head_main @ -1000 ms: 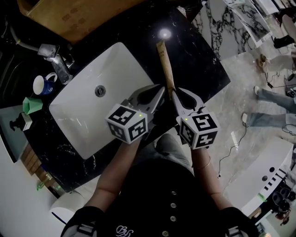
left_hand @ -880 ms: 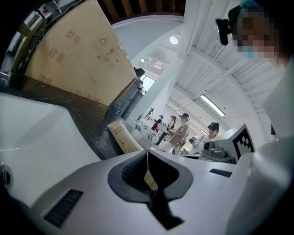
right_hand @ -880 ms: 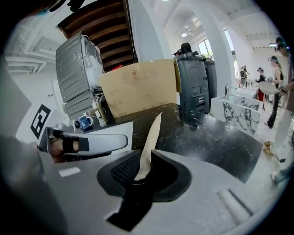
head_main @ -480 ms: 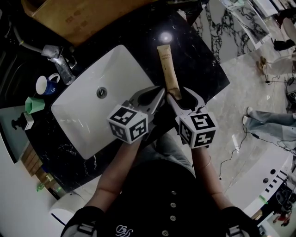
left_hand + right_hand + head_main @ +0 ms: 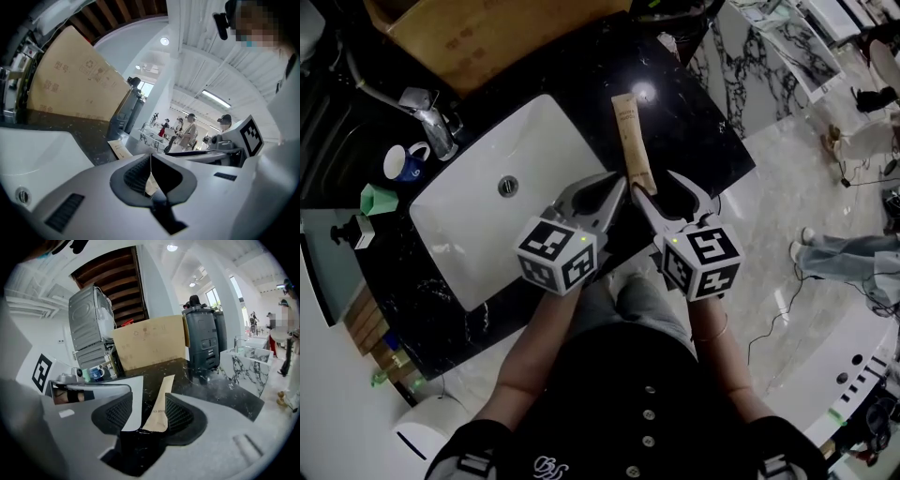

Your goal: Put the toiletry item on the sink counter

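A tan toiletry tube [image 5: 631,141] lies flat on the black counter [image 5: 694,122], just right of the white sink [image 5: 546,119]. My right gripper [image 5: 656,185] is at the tube's near end, its jaws opening. In the right gripper view the tube [image 5: 160,399] lies between the jaws of the right gripper [image 5: 149,401], close beside the right-hand pad, with a wide gap to the other pad. My left gripper [image 5: 619,184] hovers beside it over the sink's right rim, shut and empty. In the left gripper view the left gripper [image 5: 151,157] is shut, with the tube's far end [image 5: 119,149] beyond it.
A faucet [image 5: 431,117], a blue mug [image 5: 403,164], a green cup [image 5: 380,199] and a dispenser [image 5: 354,231] stand at the sink's left. A cardboard box [image 5: 497,37] sits at the back. The counter's right edge [image 5: 741,178] drops to a marble floor.
The right gripper's jaws have spread apart and let go of the tube. The tube now rests flat on the counter. The left gripper stays shut beside it.
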{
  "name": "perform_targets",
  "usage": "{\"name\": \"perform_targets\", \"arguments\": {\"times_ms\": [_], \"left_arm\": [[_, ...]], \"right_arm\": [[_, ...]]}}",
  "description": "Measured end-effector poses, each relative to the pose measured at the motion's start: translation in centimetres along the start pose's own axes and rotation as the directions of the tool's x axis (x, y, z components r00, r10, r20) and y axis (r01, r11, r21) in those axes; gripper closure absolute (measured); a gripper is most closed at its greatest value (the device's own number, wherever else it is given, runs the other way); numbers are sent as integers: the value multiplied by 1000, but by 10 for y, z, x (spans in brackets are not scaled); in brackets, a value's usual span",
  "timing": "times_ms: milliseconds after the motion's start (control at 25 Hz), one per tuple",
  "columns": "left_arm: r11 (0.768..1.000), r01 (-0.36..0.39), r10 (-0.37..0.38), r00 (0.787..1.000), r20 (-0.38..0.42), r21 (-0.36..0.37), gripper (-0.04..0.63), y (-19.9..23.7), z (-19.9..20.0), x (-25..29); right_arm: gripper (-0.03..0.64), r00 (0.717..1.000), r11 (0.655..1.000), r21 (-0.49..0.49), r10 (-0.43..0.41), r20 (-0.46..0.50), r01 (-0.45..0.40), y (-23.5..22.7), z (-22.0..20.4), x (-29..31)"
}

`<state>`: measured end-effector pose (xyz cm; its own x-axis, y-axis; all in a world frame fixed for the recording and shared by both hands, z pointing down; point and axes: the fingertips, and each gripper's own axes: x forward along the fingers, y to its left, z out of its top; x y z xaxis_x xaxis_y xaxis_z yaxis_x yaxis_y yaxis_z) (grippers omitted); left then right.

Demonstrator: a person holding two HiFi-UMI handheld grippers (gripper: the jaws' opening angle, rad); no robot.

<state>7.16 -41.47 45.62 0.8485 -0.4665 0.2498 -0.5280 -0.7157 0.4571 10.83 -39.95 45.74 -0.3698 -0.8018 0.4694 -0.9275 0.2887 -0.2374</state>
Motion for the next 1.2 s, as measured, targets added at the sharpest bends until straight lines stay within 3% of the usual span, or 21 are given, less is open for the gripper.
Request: {"name": "perform_targets", "arguments": {"times_ms": [360, 600, 800, 1200], "left_arm": [[996, -82, 80, 994, 75, 23, 580, -32, 12, -32], [987, -140, 128, 982, 136, 83, 580, -59, 22, -57], [976, -147, 119, 978, 170, 159, 580, -94, 25, -67], [964, -186, 131, 954, 269, 190, 580, -143, 30, -93]], "right_arm": [[416, 990, 991, -48, 125, 60, -122, 26, 13, -41], [480, 970, 975, -112, 206, 125, -193, 47, 26, -76], [559, 947, 961, -162, 254, 196, -225, 59, 33, -109], [611, 904, 933, -227, 335, 266, -278, 75, 36, -162]]}}
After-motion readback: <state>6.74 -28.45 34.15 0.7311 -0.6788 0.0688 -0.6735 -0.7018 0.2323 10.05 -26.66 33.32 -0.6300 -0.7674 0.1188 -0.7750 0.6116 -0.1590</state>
